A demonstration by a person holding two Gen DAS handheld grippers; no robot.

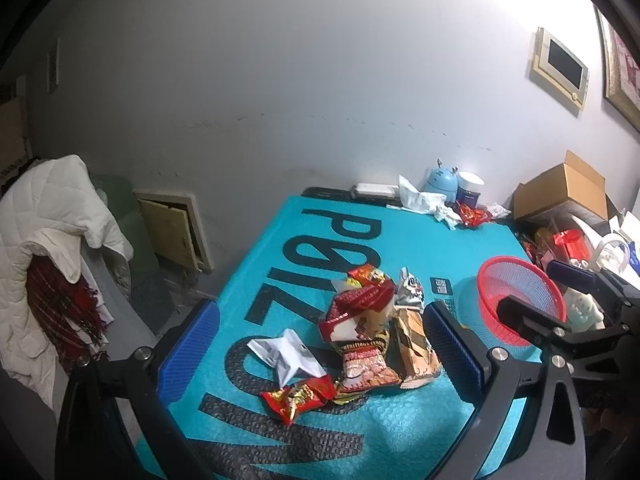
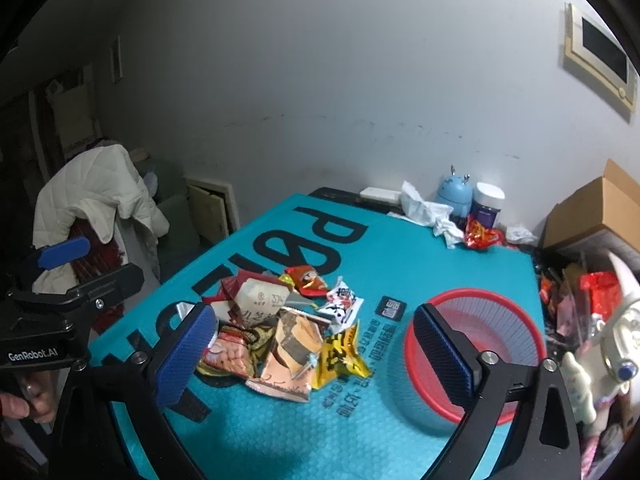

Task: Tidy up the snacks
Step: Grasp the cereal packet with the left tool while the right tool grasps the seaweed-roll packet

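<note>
Right wrist view: both grippers' jaws spread, empty, above snack pile point(image 2: 280, 332) beside red basket point(image 2: 516, 304).

2 wrist views, angled down, sharing table point(image 1: 400, 420)

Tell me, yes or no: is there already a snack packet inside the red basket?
No. In the right wrist view the red basket shows only bare mesh inside, while the snack packets lie piled on the teal mat beside it.
</note>
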